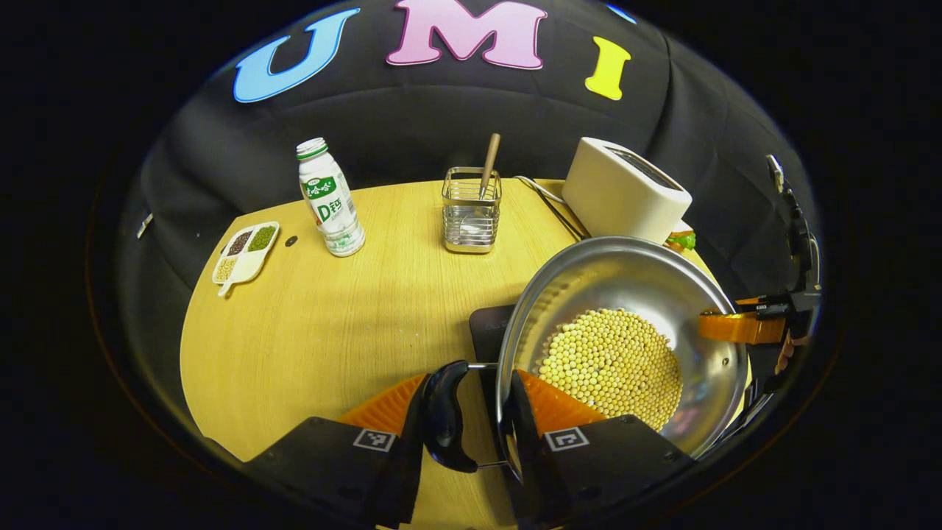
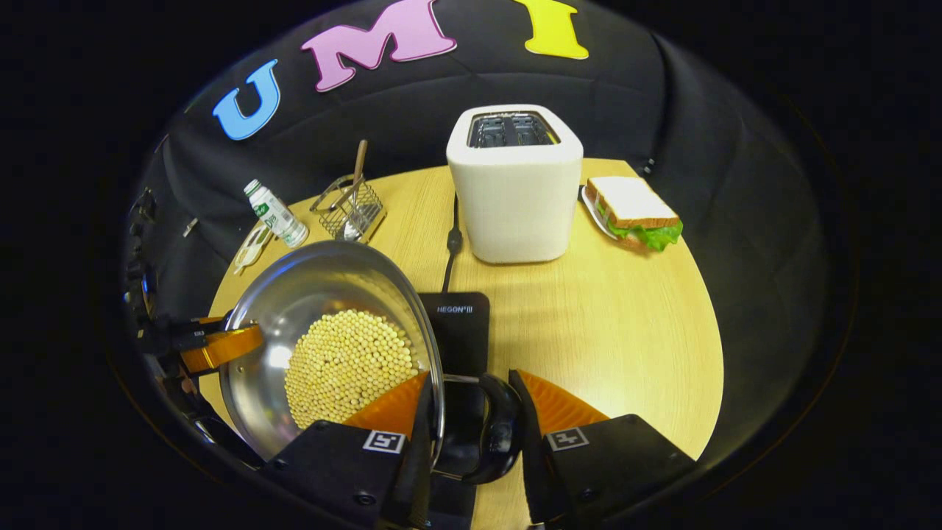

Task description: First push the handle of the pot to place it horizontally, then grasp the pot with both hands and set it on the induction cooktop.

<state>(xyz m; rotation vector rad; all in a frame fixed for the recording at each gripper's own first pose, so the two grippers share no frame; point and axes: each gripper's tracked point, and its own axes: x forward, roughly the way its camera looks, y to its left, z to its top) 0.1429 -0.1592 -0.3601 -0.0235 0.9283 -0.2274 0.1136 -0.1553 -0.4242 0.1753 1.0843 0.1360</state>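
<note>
One round stainless-steel pot (image 1: 625, 331) holding yellow soybeans (image 1: 611, 364) is gripped on both sides above one black induction cooktop (image 2: 456, 324). The left gripper (image 1: 471, 412) pinches one black curved handle (image 1: 445, 416) and the rim; the right gripper (image 2: 471, 419) pinches the opposite handle (image 2: 500, 427). Farther back on the wooden table (image 2: 625, 331) stand one white toaster (image 2: 515, 184), one sandwich (image 2: 633, 210), one wire basket (image 1: 471, 210), one milk bottle (image 1: 330, 199) and one divided bean dish (image 1: 245, 252).
</note>
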